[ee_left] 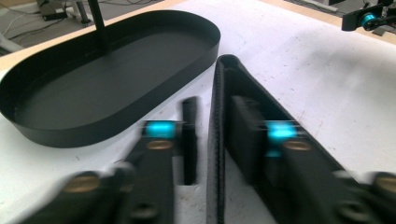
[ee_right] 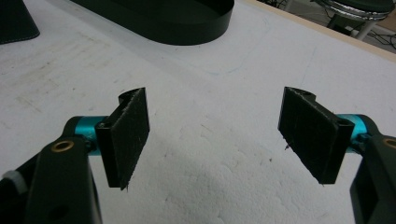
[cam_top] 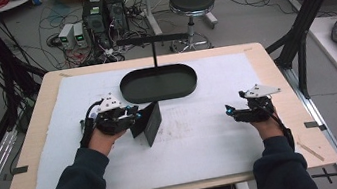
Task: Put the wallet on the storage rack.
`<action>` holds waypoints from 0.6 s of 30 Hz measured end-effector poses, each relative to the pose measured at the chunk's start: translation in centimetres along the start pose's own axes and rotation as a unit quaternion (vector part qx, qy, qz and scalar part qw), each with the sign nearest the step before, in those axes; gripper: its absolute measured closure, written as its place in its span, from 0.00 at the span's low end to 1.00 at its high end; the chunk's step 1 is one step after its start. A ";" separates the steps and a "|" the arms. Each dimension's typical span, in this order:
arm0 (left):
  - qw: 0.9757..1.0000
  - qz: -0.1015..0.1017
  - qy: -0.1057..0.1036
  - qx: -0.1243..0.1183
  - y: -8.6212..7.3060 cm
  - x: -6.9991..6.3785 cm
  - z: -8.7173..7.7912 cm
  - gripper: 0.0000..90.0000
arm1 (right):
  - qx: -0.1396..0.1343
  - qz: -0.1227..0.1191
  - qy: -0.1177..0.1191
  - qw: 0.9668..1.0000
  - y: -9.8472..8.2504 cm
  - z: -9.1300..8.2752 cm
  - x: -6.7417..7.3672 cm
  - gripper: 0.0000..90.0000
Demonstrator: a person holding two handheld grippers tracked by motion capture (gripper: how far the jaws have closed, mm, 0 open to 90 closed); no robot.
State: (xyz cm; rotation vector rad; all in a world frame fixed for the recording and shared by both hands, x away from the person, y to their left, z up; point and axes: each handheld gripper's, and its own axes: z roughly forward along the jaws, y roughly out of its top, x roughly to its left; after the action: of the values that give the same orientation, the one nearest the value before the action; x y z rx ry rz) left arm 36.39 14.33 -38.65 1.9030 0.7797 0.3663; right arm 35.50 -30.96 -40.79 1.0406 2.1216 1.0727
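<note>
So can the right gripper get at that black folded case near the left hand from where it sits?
Probably yes. The right gripper has its jaws open, and bare white mat lies between it and the black case. The left gripper straddles one flap, so approach from the open side.

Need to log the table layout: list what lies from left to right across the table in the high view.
Left gripper → black folded case → right gripper. The black oval tray sits farther back and spans the middle, so it is left out of the order.

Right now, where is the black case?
In the high view the black case stands left of centre on the white mat, just before the oval tray, at the left gripper.
</note>
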 end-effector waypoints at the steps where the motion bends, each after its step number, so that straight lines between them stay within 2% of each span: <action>1: 1.000 -0.009 -0.009 -0.008 0.0 0.0 0.1 0.63 | -0.001 0.000 0.000 1.000 0.0 0.0 0.0 0.28; 2: 1.000 -0.016 -0.020 -0.017 0.0 0.1 0.0 0.47 | 0.000 0.001 0.000 1.000 0.0 -0.1 0.0 0.28; 4: 0.998 -0.032 -0.028 -0.040 0.1 0.0 -0.2 0.43 | -0.001 0.001 0.000 1.000 0.0 -0.1 0.0 0.28; 5: 0.998 -0.036 -0.022 -0.054 0.0 -0.2 -0.3 0.38 | -0.001 0.001 0.000 1.000 0.0 0.0 0.0 0.28; 7: 0.997 -0.044 -0.011 -0.057 -0.1 -0.5 -0.3 0.25 | 0.000 0.000 -0.001 1.000 0.0 0.0 0.0 0.28; 12: 0.997 -0.039 -0.003 -0.063 -0.5 -1.7 0.1 0.20 | -0.001 -0.002 -0.001 1.000 0.0 0.0 0.0 0.28; 14: 0.997 -0.036 -0.007 -0.062 -0.5 -2.1 0.2 0.20 | -0.001 0.000 0.000 1.000 0.0 0.0 0.0 0.28; 18: 0.999 -0.015 0.012 -0.050 -0.6 -2.7 0.6 0.20 | -0.001 -0.002 -0.001 1.000 0.0 0.0 0.0 0.28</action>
State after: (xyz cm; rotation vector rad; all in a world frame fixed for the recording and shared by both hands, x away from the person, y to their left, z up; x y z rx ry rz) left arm 34.46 12.27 -39.20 1.7937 0.7899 0.4022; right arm 35.49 -30.92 -40.79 1.0358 2.1190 1.0721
